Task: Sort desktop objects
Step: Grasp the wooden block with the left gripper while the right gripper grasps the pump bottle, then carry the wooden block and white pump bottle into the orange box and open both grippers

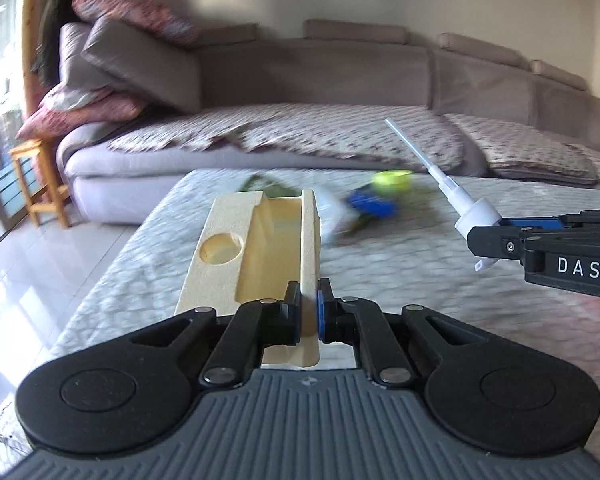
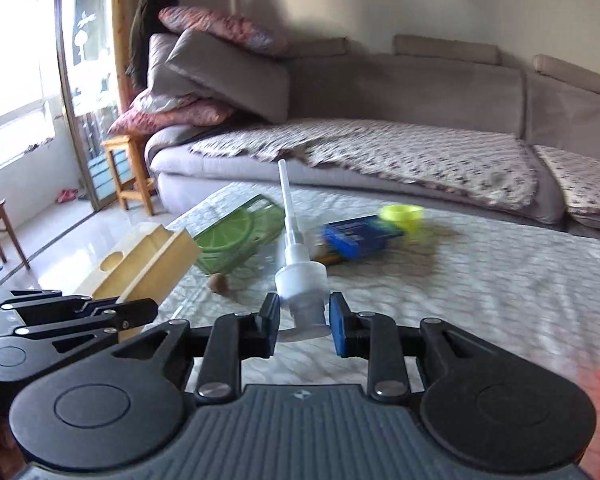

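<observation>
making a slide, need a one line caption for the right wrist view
Right gripper shut on a white pump dispenser head, tube pointing up, above the quilted table.

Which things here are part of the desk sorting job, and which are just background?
In the job:
wooden organizer, held in the left gripper
white pump dispenser, held in the right gripper
green slicer
blue box
yellow-green cup
small brown nut-like thing

Just lying about:
sofa
cushions
wooden stool
</observation>
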Demonstrator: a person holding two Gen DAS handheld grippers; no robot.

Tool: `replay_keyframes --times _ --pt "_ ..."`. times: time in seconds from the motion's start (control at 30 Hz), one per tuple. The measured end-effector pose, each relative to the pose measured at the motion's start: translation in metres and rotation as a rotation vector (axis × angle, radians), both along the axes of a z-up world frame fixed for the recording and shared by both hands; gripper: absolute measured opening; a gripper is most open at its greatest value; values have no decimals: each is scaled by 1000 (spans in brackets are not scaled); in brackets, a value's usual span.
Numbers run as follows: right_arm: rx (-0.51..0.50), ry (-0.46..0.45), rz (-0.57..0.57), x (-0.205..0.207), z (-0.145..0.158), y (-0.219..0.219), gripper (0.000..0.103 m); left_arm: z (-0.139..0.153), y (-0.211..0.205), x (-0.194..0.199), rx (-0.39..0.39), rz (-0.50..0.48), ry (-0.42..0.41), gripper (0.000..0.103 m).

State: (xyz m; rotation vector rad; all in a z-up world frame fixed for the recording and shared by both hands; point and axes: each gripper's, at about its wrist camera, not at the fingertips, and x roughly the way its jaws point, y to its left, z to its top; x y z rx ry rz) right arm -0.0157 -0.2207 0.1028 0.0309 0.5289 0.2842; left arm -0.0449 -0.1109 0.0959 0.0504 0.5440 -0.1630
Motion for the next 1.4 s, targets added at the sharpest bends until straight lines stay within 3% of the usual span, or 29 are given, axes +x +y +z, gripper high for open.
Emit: replay_keyframes --times 0.47,0.83,1.17,1.4 --pt "18 -75 -249 -90 33 -177 25 39 -134 -48 -16 -265 -80 10" --pt "-30 -88 -375 -136 38 -240 25 43 -179 -58 -17 -408 -80 10" --pt "-33 -76 -465 -162 25 -285 25 39 -229 -67 -16 -544 -73 10" --pt "-30 -65 -535 -165 16 -318 25 36 -259 -56 -28 -564 -57 10"
